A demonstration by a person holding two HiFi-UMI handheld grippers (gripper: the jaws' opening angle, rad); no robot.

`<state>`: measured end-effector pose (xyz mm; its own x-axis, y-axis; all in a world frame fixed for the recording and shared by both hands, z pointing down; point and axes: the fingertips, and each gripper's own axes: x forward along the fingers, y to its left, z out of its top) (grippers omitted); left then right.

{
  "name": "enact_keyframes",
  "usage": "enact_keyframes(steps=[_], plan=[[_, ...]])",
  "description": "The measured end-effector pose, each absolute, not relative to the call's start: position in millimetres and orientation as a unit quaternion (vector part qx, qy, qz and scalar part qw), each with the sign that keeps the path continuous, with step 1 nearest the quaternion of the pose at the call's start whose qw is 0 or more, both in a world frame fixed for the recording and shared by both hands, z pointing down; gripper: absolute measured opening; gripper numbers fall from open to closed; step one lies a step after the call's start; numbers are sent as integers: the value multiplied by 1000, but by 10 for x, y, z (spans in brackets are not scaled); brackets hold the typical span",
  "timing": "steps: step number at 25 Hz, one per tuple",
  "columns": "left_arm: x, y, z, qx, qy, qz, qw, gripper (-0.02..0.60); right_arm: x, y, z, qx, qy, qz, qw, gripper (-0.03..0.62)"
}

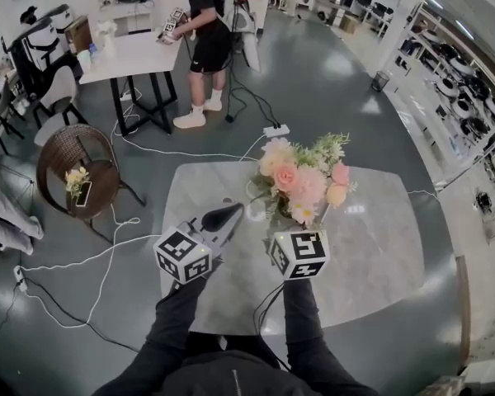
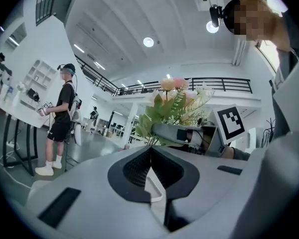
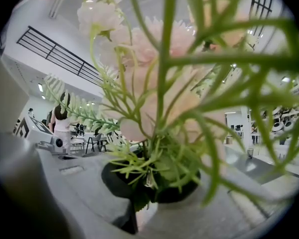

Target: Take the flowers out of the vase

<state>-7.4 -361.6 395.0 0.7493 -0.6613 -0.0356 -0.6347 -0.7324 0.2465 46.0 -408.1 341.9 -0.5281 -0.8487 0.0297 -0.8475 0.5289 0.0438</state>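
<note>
At 9 o'clock, off the tabletop, stands a brown wicker chair (image 1: 76, 167), with white cables (image 1: 107, 262) looping over the floor beside it. The left gripper (image 1: 229, 214) hangs over the pale grey marble tabletop (image 1: 379, 246), its fingers pressed together on nothing. Just to its 3 o'clock, the right gripper (image 1: 285, 221) has its fingers clamped low on the green stems of the bunch of pink and peach artificial flowers (image 1: 301, 180), held upright over the tabletop. I cannot make out the vase with any confidence.

The bunch looks top-heavy for so low a pinch. A quick swing could tip it or let the thin stems slide out, and the empty gripper sits close enough to brush the leaves. Bare tabletop lies open toward 3 and 5 o'clock. The 9 o'clock edge is near, so setting the bunch down to the right seems safer.
</note>
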Motion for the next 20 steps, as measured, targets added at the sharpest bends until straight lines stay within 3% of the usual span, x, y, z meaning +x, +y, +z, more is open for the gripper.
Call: enact_keyframes(steps=[20], plan=[[1109,-3219,4512,970,-205,18,131,2,1733,-3511,4317,585,-799,99,98,46]])
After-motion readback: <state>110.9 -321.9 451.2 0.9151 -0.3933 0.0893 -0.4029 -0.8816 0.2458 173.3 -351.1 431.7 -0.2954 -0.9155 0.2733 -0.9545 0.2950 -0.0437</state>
